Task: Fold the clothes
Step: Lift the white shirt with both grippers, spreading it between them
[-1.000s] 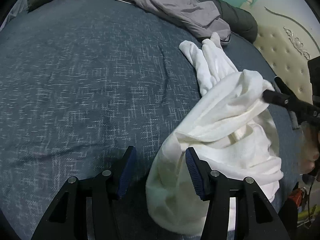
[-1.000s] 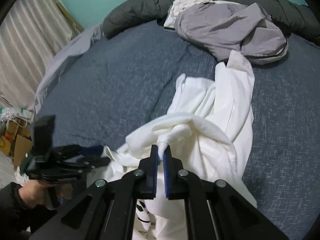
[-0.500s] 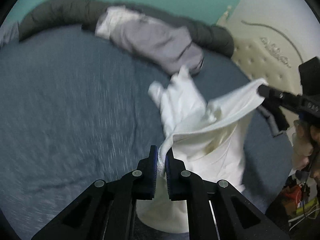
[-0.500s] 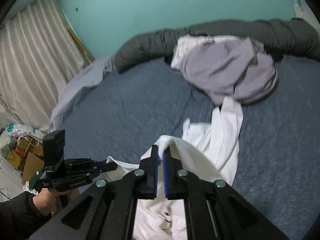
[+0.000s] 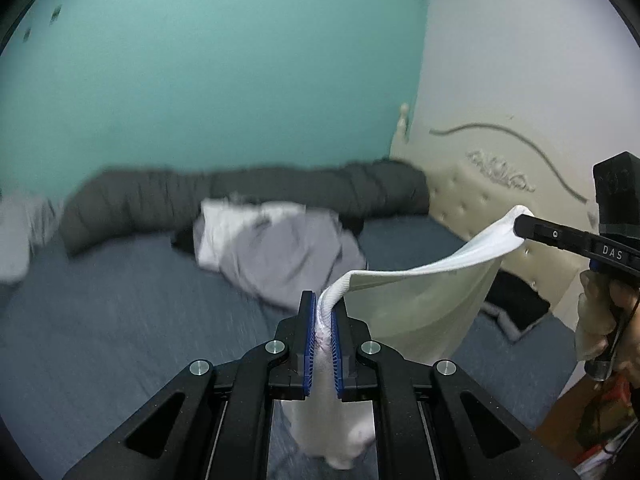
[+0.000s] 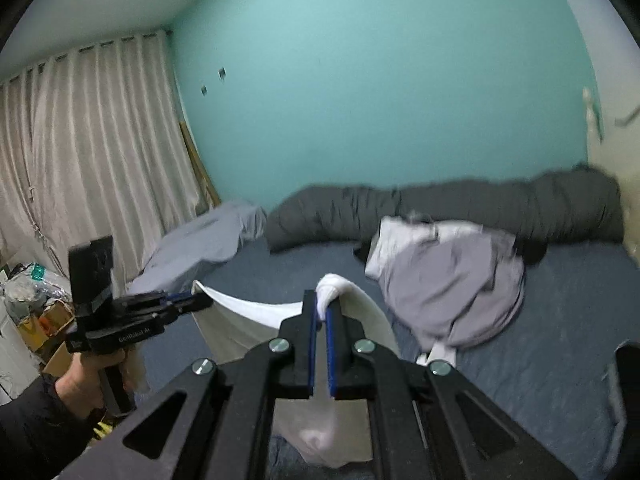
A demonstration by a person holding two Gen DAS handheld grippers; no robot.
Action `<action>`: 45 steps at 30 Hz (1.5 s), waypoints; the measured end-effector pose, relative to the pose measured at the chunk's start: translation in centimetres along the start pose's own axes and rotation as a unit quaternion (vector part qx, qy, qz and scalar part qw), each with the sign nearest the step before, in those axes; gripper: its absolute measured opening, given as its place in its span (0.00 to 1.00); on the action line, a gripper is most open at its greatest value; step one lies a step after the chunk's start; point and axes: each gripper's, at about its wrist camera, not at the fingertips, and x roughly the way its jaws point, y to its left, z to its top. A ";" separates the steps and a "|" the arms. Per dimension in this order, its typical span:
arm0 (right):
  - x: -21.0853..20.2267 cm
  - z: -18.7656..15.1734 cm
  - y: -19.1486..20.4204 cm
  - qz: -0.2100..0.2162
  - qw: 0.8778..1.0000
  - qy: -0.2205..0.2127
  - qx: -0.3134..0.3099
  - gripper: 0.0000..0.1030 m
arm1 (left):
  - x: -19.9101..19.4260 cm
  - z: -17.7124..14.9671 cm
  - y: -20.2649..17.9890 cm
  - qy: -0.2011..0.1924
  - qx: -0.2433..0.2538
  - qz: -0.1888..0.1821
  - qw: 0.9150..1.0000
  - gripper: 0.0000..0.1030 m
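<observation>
White garment held in the air between both grippers, above the bed.

The left gripper [image 5: 321,316] has its jaws clamped on one bunched edge of the white garment [image 5: 424,304]; the right gripper [image 6: 321,312] has its jaws clamped on another. The cloth sags between the two grips and hangs below each one. Beyond it lies the blue bed [image 6: 540,360], bearing a crumpled grey garment [image 6: 452,276]. A dark rolled duvet [image 6: 480,208] lies along the teal wall [image 6: 360,80].
</observation>
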 end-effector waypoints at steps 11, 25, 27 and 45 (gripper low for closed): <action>-9.9 10.9 6.2 -0.020 0.995 -0.084 -0.050 0.03 | -12.3 14.9 -5.0 -0.102 0.064 0.025 0.992 0.07; -8.6 9.7 5.9 -0.034 0.997 -0.044 -0.047 0.03 | -13.7 15.0 -5.2 -0.085 0.043 -0.003 0.995 0.07; -7.1 7.5 4.9 -0.032 0.998 -0.024 -0.038 0.03 | -11.8 12.9 -4.9 -0.066 0.040 -0.005 0.997 0.07; 1.3 -2.8 -1.6 -0.021 0.995 0.082 0.051 0.04 | 0.1 0.9 -1.0 0.037 -0.004 -0.025 0.999 0.07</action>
